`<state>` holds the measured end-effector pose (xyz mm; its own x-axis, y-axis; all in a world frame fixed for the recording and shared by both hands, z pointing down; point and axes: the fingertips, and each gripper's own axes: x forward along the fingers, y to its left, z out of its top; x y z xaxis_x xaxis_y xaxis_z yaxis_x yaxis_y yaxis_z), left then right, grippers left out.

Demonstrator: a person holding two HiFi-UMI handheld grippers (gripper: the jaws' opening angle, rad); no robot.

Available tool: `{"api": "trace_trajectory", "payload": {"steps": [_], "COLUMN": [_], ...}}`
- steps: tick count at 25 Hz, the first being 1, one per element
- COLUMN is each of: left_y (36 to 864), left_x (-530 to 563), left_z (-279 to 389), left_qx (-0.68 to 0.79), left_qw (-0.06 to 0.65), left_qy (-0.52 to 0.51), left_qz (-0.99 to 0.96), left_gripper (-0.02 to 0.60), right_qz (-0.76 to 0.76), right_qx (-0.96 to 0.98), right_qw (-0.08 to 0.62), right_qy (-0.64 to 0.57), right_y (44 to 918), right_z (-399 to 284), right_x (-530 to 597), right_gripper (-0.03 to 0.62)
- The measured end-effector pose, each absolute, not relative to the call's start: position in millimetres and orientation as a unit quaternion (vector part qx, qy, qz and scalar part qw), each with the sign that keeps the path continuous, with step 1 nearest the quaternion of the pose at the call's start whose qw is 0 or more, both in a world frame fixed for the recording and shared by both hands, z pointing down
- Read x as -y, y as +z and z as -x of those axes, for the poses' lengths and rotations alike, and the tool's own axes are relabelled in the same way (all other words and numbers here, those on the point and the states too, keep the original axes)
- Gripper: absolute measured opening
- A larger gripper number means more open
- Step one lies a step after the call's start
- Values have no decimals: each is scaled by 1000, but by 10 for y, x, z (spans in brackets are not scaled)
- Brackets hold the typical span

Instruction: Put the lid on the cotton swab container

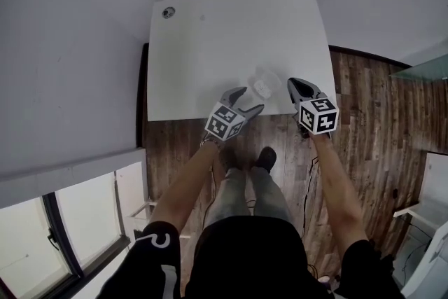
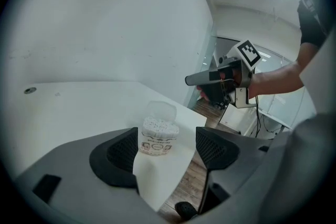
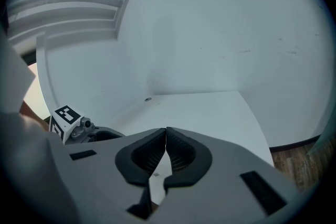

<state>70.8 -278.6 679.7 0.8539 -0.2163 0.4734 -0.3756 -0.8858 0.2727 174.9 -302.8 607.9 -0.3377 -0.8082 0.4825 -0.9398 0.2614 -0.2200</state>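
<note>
Reading the left gripper (image 2: 168,150) from its own view: jaws wide apart, nothing clamped, pads (image 2: 214,147) bare. The cotton swab container (image 2: 158,137) stands upright on the table (image 2: 79,107) ahead of the gap, apart from both pads. Its top is open and white swab heads show. The clear lid (image 2: 160,109) rises at the container's far edge, tilted up; I cannot tell whether it is joined to the container.

Right gripper (image 3: 166,131): jaw tips pressed together, nothing between them. It is held above the white table (image 3: 210,113). The left gripper's marker cube (image 3: 66,115) shows at lower left of that frame.

Head view: container (image 1: 263,88) sits near the table's bottom edge, lid (image 1: 269,74) just above it in frame. Left gripper (image 1: 250,99) lies to its lower left, near. Right gripper (image 1: 295,83) lies to its right, apart from it. A small round fitting (image 1: 169,12) sits in the table's upper left corner. Wood floor (image 1: 364,101) at right; the person's shoes (image 1: 264,158) below the table edge.
</note>
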Motion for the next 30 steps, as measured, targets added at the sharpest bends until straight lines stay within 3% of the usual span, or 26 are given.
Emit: {"api": "trace_trajectory", "payload": {"steps": [19, 25, 30], "left_y": [7416, 7470, 7484], "left_x": [2914, 2918, 2938], "left_z": [-905, -967, -979], "left_qx": [185, 191, 196], "left_qw": [154, 139, 134], "left_qy": [237, 256, 268], "left_qz": [-941, -937, -934], "left_gripper": [364, 362, 362], "right_qz": [-528, -502, -498], "right_qx": [801, 814, 814], "right_qw": [131, 116, 114], "right_qy": [252, 269, 276], "right_y": [6576, 6632, 6692], "right_z": [-1716, -1657, -1646], "right_x": [3321, 3387, 3388], "right_gripper": [40, 131, 150]}}
